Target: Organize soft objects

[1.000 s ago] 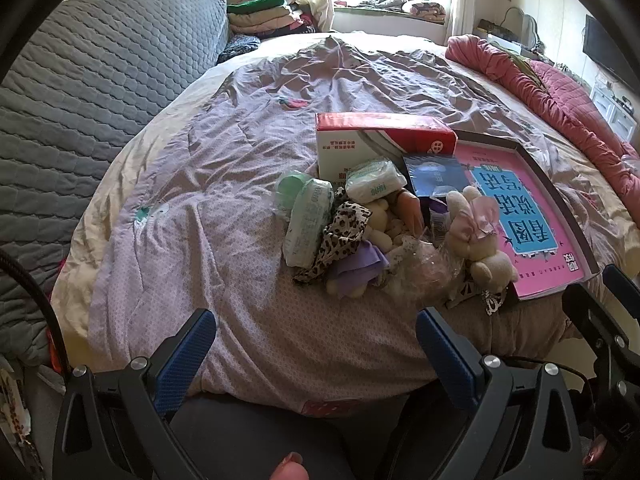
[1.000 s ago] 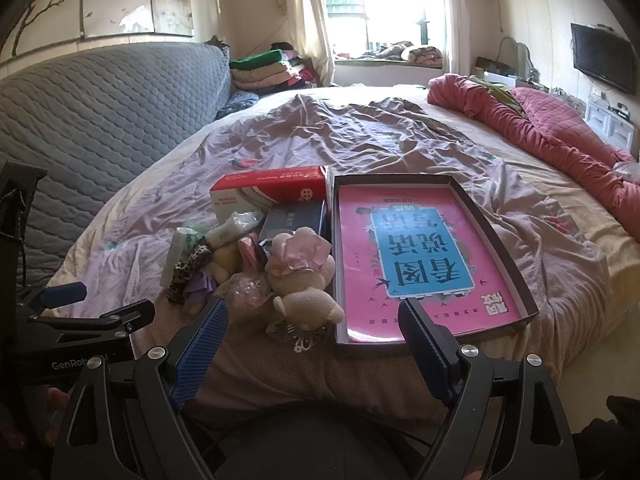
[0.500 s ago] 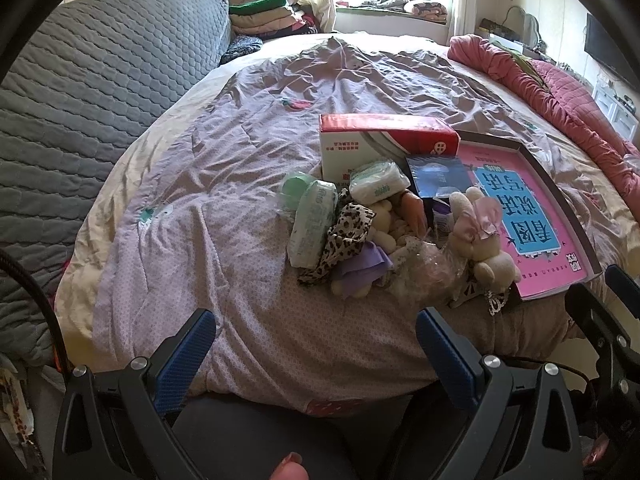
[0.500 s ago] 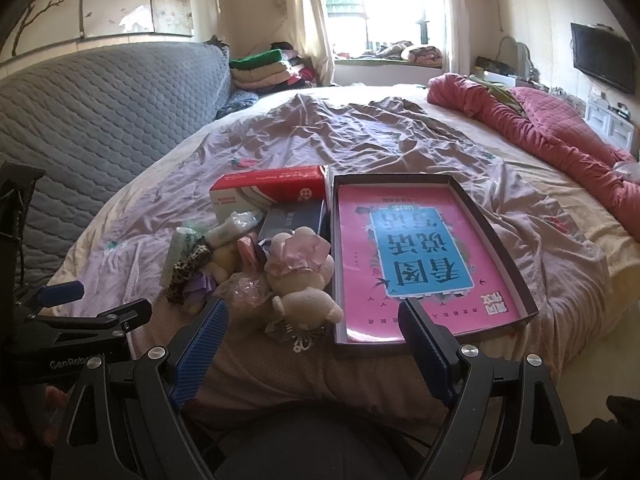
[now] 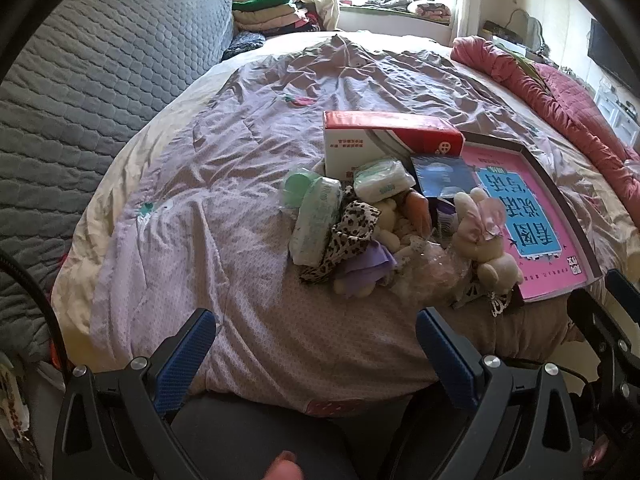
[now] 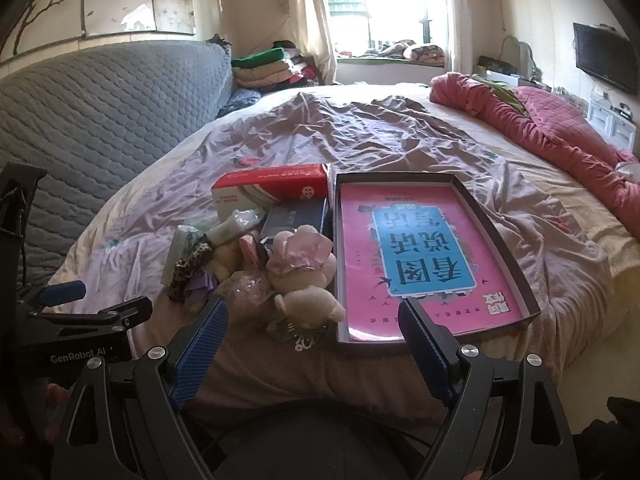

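Left wrist view shows your left gripper (image 5: 316,344) spread wide and empty above the near edge of the bed (image 5: 192,184); the right gripper (image 6: 314,332) is likewise wide apart and holds nothing, low before the same edge.

What could go wrong: the pile of soft things (image 5: 384,236) sits close to that near edge, so a sweeping approach may push pieces off onto the floor. They also overlap tightly, so closing on one could drag its neighbour along. The clear crinkly wrap (image 5: 432,272) looks slippery and may slide out of the pads. The plush bunny (image 6: 304,272) leans against the box lid (image 6: 496,240), and a careless pull might shift that lid toward the edge.

The things themselves: the bunny is cream with a pink bow, lying on its side just beside the lid's left wall. Left of it lie a leopard-print cloth (image 5: 352,232), a lilac plush piece (image 5: 366,266), a long white tissue pack (image 5: 316,220) and a smaller pack (image 5: 382,186), all touching. A red and white carton (image 5: 384,136) stands behind them, farther from the edge. All look light and easily squashed.
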